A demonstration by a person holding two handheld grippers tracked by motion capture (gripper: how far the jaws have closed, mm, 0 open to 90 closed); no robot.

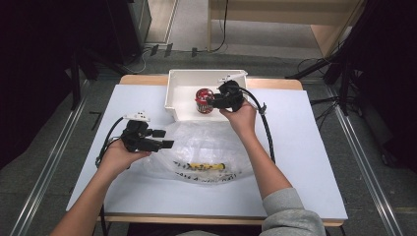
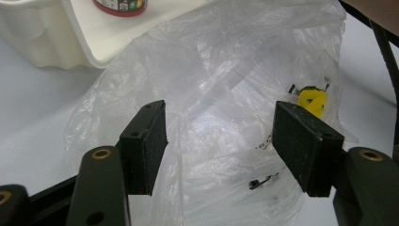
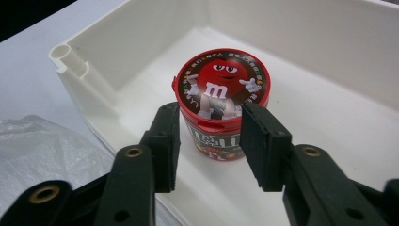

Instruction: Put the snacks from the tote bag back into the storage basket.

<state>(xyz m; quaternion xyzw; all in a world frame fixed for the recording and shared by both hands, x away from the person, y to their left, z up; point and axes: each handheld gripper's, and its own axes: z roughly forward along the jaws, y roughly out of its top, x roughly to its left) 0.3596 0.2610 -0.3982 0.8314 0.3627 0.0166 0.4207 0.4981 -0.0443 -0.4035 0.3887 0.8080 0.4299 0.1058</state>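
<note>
Red candy tub between hand-held gripper jaws

The candy tub is cropped at the top edge (label unreadable).

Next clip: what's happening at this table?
A person works with a tool in each hand. The right tool is in the white bin, its jaws on either side of a red candy tub standing upright there. The left tool is open over a clear plastic bag lying on the table.
</note>
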